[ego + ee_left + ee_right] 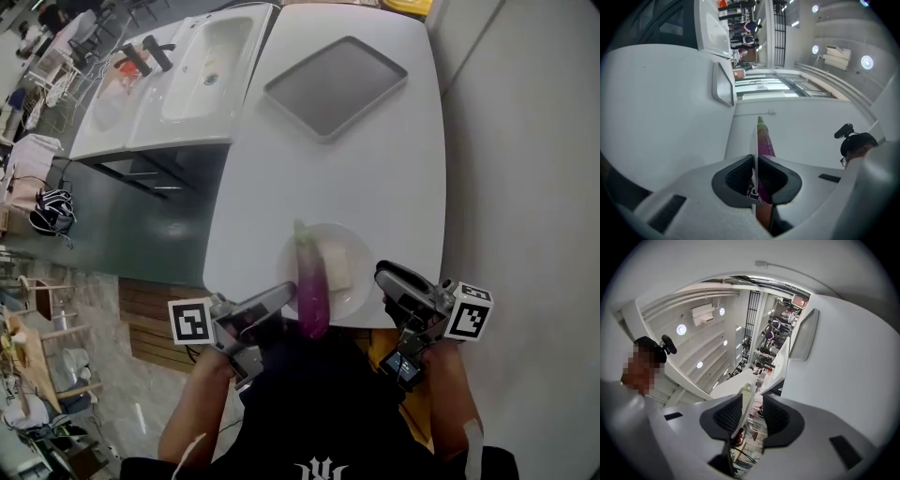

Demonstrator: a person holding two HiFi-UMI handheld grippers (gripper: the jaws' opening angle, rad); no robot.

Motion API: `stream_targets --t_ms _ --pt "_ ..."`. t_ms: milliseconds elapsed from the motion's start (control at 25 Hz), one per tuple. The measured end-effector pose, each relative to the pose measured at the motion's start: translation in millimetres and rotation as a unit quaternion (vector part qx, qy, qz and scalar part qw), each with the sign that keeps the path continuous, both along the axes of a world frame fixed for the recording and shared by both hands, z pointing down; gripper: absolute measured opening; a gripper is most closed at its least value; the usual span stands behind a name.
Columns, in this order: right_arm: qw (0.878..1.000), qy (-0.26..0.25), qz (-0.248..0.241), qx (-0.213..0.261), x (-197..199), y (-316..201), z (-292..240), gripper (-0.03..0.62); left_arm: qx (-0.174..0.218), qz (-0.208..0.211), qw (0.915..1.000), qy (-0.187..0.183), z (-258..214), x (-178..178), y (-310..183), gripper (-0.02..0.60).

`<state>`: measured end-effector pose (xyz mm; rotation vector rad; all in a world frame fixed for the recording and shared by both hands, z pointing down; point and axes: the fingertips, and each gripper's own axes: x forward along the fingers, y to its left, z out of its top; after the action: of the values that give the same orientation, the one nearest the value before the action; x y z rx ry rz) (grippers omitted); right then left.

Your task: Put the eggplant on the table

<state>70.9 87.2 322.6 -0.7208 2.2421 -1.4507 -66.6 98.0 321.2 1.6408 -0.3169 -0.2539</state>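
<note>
A purple eggplant (311, 291) with a green stem end lies on a round white plate (354, 246) at the near edge of the white table (375, 169). My left gripper (281, 302) is shut on the plate's left rim. In the left gripper view the plate (754, 140) stands edge-on between the pads, with the eggplant (765, 139) just behind it. My right gripper (382, 276) is at the plate's right rim. In the right gripper view the rim (744, 405) rests against one pad and a gap shows at the other, so the right gripper (753, 416) is open around it.
A grey rectangular tray (336, 84) lies at the table's far end. A white sink unit (202, 66) stands to the far left, with floor below it. A pale wall (525, 141) runs close along the table's right side. A pale piece (338, 273) lies on the plate beside the eggplant.
</note>
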Motion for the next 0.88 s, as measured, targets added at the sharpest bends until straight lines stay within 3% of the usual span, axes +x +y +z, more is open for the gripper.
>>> stream_targets --t_ms 480,880 --pt "0.999 -0.017 -0.023 -0.036 -8.4 -60.0 24.1 0.094 -0.008 0.002 0.9999 -0.007 25.5 11.9 -58.5 0.023" --pt "0.998 -0.011 -0.024 -0.063 -5.0 -113.4 70.6 0.037 -0.013 0.019 0.9991 -0.035 69.7 17.7 -116.5 0.023"
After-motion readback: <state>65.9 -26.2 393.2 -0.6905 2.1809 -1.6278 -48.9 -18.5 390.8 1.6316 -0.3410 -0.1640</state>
